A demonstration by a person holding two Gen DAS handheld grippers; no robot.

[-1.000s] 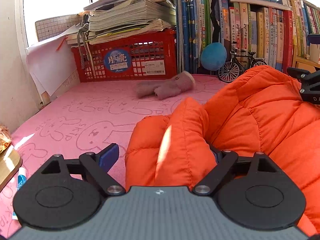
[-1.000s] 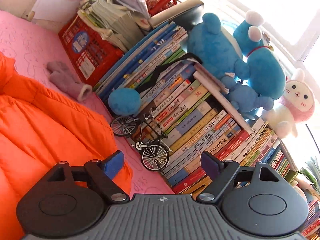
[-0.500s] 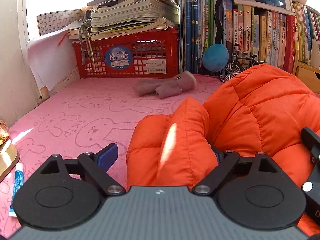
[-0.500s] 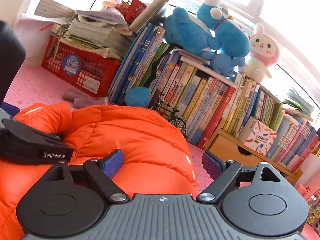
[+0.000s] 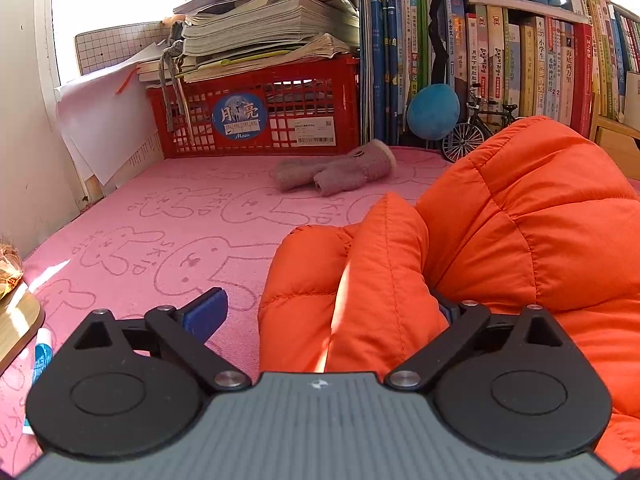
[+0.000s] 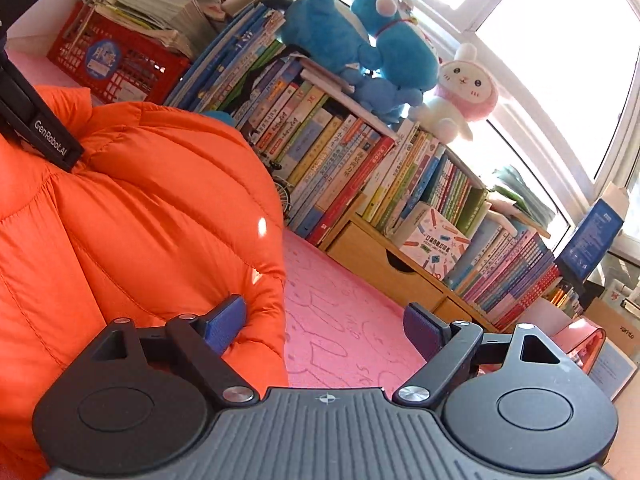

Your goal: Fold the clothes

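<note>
The orange puffer jacket lies bunched on the pink rabbit-print cloth that covers the bench, rising in a quilted mound that fills the right half of the left wrist view and the left half of the right wrist view. The left claw has its jaws opening; a padded fold of the jacket, perhaps a sleeve, sits between them, lying closer to the right finger, which it mostly hides, while the blue pad of the left finger stands clear of it over bare cloth. The right claw is spread wide at the jacket's right edge: its left pad lies against or just over the orange fabric, I cannot tell which, and its right pad hangs above the pink cloth, so nothing is gripped. In the right wrist view the black body of the other claw, lettered GenRoboAI, shows at about ten o'clock over the jacket. From the left claw, a grey-pink knitted glove lies at twelve o'clock on the cloth, apart from the jacket. Behind it a red plastic crate carries a thick pile of papers and booklets. At about one o'clock a blue plush ball and a small model bicycle stand just before a row of upright books. Blue plush toys and a pink-and-white plush rabbit sit on top of the books by the bright window.
</note>
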